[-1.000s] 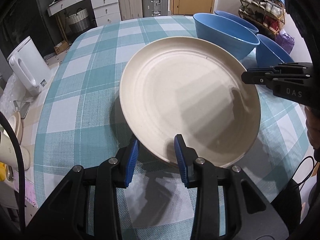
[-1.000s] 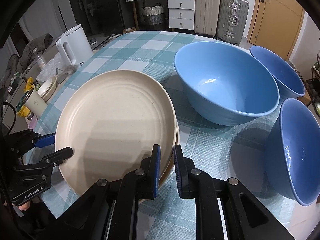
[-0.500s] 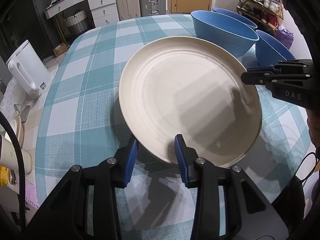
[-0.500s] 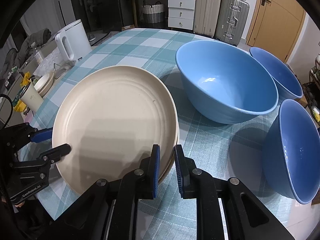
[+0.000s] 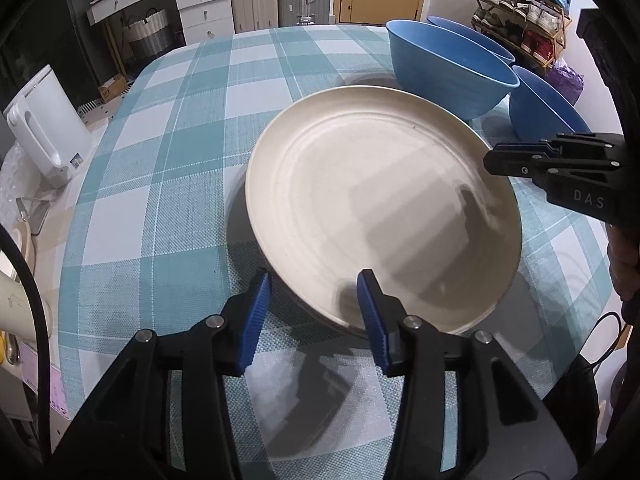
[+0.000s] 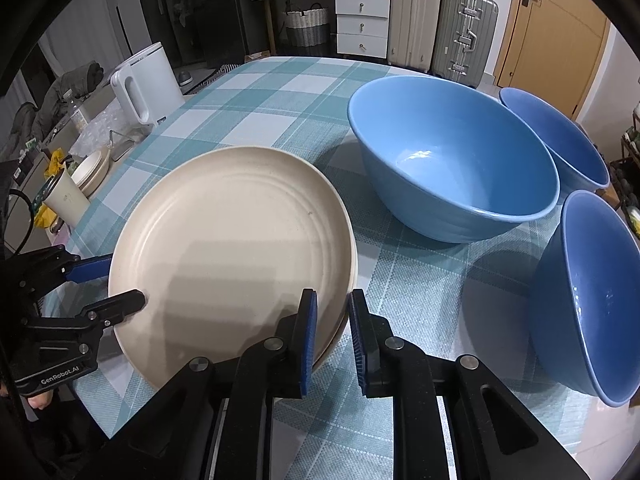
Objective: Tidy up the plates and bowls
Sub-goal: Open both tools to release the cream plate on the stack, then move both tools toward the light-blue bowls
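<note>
**Plate set on stack: left jaws letting go, right jaws clamped on the rim**

I find the cream plate (image 5: 380,208) resting on top of at least one more plate of the same kind; a second rim shows just beneath it at the near edge in both views. The stack sits on the checked tablecloth (image 5: 168,168), beside the large blue bowl (image 6: 452,160), with two smaller blue bowls (image 6: 592,292) further to the right.

Left gripper (image 5: 316,312): its jaws have just been opening. The plate's near rim lies between the blue pads (image 5: 256,316), but I see a clear gap on either side, so I judge it released.

Right gripper (image 6: 332,340): the jaws stand almost closed on the plate's right-hand rim. The left pad lies over the plate's top face and the right pad outside the edge; I judge it clenched on the plate.

Step in hand, by my reading: finishing the placement. To do it well I would check that the top plate sits centred and level on the one beneath, then open the right jaws fully before any withdrawal. Both grippers should back straight out along their fingers, without lifting, so that no pad catches the rim and drags the plate off the stack. The bowls appear not yet nested.
</note>
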Demonstrator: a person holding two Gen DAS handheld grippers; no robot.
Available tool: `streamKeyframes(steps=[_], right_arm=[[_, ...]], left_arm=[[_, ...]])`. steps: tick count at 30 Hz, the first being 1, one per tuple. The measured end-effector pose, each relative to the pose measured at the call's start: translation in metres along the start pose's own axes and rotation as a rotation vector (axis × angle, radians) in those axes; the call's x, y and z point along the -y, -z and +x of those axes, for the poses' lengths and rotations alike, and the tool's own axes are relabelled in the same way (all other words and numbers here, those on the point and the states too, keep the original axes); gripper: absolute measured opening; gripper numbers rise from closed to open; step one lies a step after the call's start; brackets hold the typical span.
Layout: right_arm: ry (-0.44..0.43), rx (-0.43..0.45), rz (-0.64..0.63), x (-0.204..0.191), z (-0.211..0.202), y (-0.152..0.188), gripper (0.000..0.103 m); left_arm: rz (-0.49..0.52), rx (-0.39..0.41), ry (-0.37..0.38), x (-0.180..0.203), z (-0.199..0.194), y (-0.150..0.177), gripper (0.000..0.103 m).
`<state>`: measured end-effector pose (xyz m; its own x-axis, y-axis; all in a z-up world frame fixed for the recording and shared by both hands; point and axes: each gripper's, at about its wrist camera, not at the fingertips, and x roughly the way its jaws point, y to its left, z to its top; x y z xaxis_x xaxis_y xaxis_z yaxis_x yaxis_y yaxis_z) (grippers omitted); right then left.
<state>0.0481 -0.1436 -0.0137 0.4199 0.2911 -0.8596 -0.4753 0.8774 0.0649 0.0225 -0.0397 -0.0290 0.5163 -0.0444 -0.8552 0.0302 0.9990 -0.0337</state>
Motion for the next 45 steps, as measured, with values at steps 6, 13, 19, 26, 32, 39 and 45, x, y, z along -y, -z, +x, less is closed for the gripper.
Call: streamKeyframes(steps=[6, 13, 19, 26, 32, 39, 45], right_arm=[[-0.007, -0.003, 0.000, 0.002, -0.001, 0.002, 0.017], [0.004, 0.000, -0.009, -0.003, 0.000, 0.003, 0.029], [0.005, 0.056, -0.020, -0.008, -0.014, 0.007, 0.054], [-0.055, 0.123, -0.024, -0.008, -0.037, 0.010, 0.091], [-0.113, 0.127, 0.010, 0.000, -0.047, 0.012, 0.102], [-0.116, 0.163, 0.035, 0.010, -0.063, 0.009, 0.102], [-0.123, 0.203, 0.037, 0.016, -0.083, 0.007, 0.102]], left_arm=[[-0.015, -0.005, 0.011, -0.005, 0.001, 0.000, 0.050], [-0.028, 0.005, 0.057, -0.010, -0.004, -0.001, 0.058], [-0.082, 0.037, 0.094, -0.018, -0.016, -0.004, 0.080], [-0.087, 0.076, 0.091, -0.010, -0.032, -0.006, 0.102], [-0.099, 0.117, 0.112, -0.001, -0.044, -0.011, 0.102], [-0.139, 0.140, 0.110, -0.002, -0.055, -0.018, 0.102], [-0.161, 0.167, 0.097, -0.004, -0.067, -0.029, 0.102]])
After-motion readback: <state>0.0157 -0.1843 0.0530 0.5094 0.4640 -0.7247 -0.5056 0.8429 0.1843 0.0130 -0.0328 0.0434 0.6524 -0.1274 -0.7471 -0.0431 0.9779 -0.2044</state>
